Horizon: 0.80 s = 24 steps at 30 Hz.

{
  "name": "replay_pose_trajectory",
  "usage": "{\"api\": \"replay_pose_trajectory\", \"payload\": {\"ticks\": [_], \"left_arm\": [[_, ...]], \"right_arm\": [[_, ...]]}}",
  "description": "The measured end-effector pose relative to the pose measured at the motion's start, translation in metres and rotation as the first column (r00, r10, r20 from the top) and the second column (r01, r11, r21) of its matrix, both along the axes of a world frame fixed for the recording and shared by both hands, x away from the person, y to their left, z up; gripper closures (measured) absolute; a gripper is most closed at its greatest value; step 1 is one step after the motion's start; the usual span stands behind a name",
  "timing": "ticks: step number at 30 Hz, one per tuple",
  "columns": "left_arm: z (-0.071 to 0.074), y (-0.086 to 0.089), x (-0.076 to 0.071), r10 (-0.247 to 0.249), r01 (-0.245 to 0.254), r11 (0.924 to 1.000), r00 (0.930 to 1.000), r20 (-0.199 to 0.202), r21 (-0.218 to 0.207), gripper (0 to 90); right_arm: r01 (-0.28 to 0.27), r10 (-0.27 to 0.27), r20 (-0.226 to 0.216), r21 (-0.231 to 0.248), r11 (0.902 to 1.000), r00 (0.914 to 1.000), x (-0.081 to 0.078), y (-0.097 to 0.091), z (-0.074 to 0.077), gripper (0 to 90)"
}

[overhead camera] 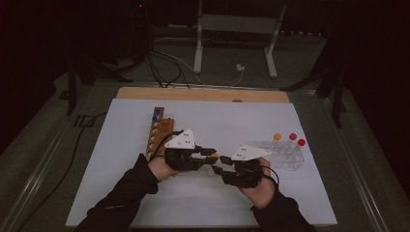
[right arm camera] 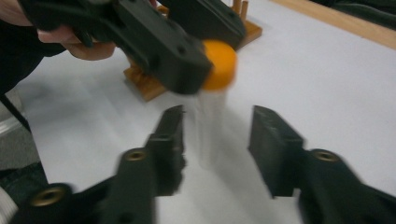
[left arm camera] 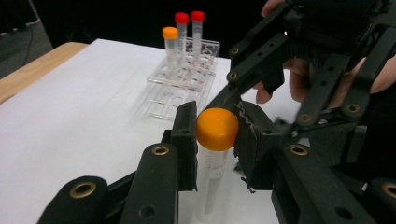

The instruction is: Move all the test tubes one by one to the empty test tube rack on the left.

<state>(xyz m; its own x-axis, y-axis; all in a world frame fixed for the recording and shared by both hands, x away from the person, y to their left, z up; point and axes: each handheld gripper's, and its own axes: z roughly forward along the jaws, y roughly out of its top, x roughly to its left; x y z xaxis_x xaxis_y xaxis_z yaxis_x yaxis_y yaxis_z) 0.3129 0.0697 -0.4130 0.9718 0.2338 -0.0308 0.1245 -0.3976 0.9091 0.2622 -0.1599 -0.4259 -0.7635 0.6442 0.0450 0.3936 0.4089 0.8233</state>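
The left gripper (left arm camera: pixel 212 135) is clamping the orange cap (left arm camera: pixel 217 128) of the tube (left arm camera: pixel 210 184), which is hanging upright above the worktop (left arm camera: pixel 84 116). The right gripper (right arm camera: pixel 215 140) is straddling the clear body with its jaws apart, not pressing it. The tube is slim and transparent.

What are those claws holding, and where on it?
The left claw grips a clear tube by its orange cap; the right claw holds nothing.

Right gripper view's pretty smeary: the tube (right arm camera: pixel 212 126) body is a blur, and the wooden rack (right arm camera: pixel 154 84) is mostly hidden behind the left gripper (right arm camera: pixel 205 51).
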Motion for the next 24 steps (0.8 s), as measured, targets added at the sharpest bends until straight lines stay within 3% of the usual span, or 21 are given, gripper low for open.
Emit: {"api": "replay_pose_trajectory", "payload": {"ticks": [4, 9, 12, 17, 20, 24], "left_arm": [[0.007, 0.010, 0.003, 0.030, -0.030, 0.9995, 0.9995, 0.014, 0.006, 71.2], [0.020, 0.028, 0.009, 0.078, -0.078, 0.9969, 0.9967, 0.023, -0.002, 71.2], [0.027, 0.040, 0.013, 0.110, -0.110, 0.9939, 0.9934, 0.032, -0.002, 71.2], [0.036, 0.058, 0.019, 0.166, -0.166, 0.9861, 0.9852, 0.043, -0.006, 71.2], [0.040, 0.069, 0.022, 0.196, -0.196, 0.9805, 0.9793, 0.048, -0.005, 71.2], [0.043, 0.083, 0.027, 0.246, -0.246, 0.9693, 0.9679, 0.053, -0.008, 71.1]], "right_arm": [[0.017, -0.018, 0.022, 0.035, 0.9992, 0.9996, 0.000, -0.006, 0.004, 37.0], [0.016, -0.017, 0.018, 0.083, 0.9965, 0.9997, 0.002, -0.012, 0.011, 29.9], [0.047, -0.050, 0.025, 0.091, 0.9947, 0.9985, 0.001, -0.015, 0.012, 26.6], [0.078, -0.082, 0.049, 0.083, 0.9934, 0.9954, 0.000, -0.015, 0.013, 15.0], [0.089, -0.094, 0.052, 0.095, 0.9914, 0.9942, 0.000, -0.016, 0.014, 12.7], [0.084, -0.091, 0.057, 0.111, 0.9903, 0.9943, 0.000, -0.018, 0.015, 5.8]]}}
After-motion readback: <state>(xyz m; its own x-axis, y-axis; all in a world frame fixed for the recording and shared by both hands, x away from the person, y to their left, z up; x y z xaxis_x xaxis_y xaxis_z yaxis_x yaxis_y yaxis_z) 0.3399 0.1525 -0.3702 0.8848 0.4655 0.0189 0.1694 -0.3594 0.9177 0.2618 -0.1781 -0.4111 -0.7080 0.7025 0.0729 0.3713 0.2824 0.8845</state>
